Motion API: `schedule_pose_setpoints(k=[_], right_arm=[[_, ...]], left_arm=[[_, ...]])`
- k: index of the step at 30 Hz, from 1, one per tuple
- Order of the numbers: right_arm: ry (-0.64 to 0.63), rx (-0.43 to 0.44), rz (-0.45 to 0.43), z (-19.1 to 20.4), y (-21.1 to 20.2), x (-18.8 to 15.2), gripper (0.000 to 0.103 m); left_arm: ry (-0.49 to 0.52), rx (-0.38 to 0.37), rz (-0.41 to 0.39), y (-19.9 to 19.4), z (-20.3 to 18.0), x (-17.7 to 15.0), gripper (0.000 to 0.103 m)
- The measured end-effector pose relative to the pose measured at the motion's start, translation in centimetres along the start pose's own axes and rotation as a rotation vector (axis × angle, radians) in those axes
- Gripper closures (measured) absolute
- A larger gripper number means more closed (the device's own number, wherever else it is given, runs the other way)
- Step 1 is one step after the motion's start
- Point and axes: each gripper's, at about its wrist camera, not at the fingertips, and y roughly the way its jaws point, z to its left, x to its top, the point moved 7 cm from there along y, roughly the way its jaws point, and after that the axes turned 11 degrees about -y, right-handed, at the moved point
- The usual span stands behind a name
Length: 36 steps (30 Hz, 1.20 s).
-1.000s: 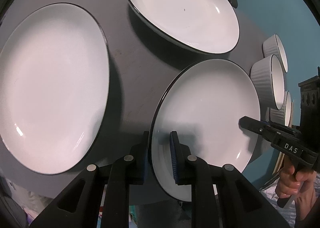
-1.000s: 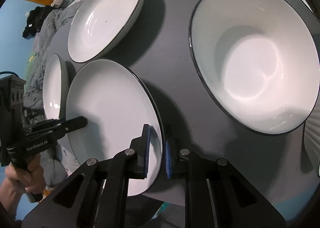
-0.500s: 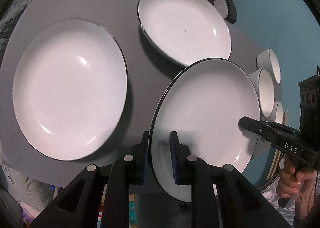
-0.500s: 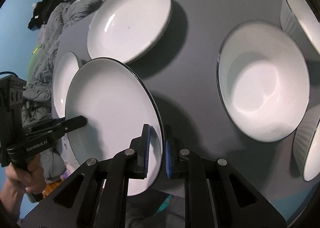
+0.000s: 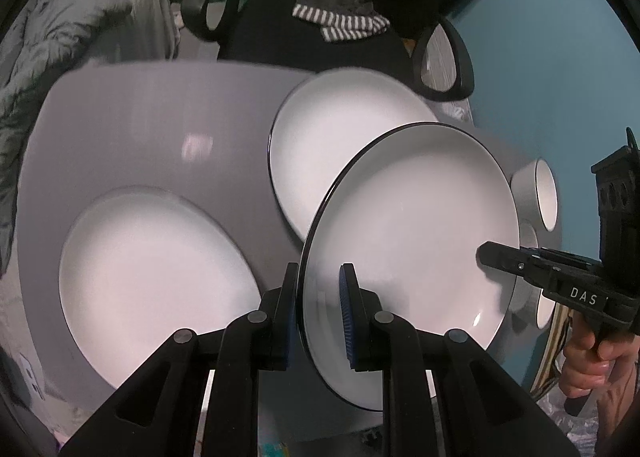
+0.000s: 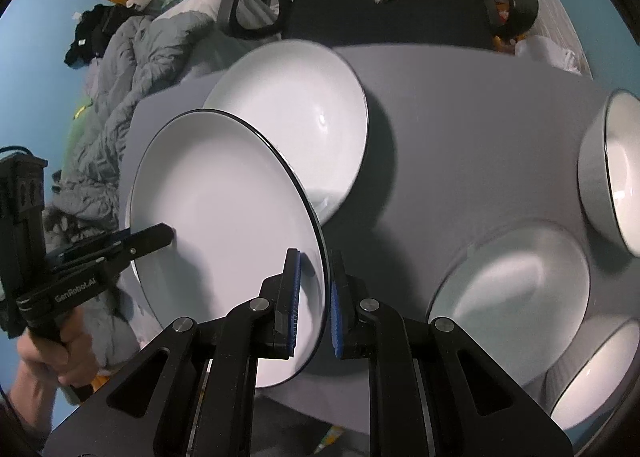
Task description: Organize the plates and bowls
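Held plate [image 5: 416,217] lifted higher; both jaws clamped on it; 2 plates below.

A lived-in bedroom: rumpled grey duvet [image 6: 132,69], clothes-draped office chair [image 6: 384,5], teal walls [image 5: 540,69].

Three white, round, shallow ceramic plates with thin black rims show in the left wrist view: one lifted off the surface [image 5: 416,225], one flat at the left [image 5: 152,281], and one flat farther back [image 5: 340,137]. One grey tabletop [image 5: 160,125] carries them. Small white ribbed bowls sit at the far right, at least two [image 5: 540,193] [image 5: 546,309]; more cannot be told. The right wrist view shows one wide white bowl with a dark rim [image 6: 516,289]. Two black two-finger grippers: left [image 5: 318,313], right [image 6: 314,297].
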Motion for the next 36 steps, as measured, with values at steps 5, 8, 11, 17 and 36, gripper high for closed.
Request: schedule_pose_setpoints(k=[5, 8, 11, 17, 36], right_arm=[[0.002, 0.005, -0.006, -0.4, 0.3, 2.5, 0.089], [0.0, 0.004, -0.003, -0.7, 0.8, 3.6, 0.089], [0.0, 0.004, 0.005, -0.8, 1.5, 4.8, 0.089], [0.016, 0.023, 0.039, -1.6, 3.0, 6.4, 0.089], [0.005, -0.008, 0.09, -2.5, 4.2, 7.5, 0.088]], left_arm=[[-0.01, 0.003, -0.006, 0.6, 0.1, 2.2, 0.085], [-0.02, 0.006, -0.003, 1.2, 0.5, 3.6, 0.085], [-0.032, 0.014, 0.009, 2.0, 1.1, 4.8, 0.084], [-0.044, 0.038, 0.029, 3.6, 1.8, 6.3, 0.084], [-0.063, 0.074, 0.075, 5.7, 1.9, 6.5, 0.083]])
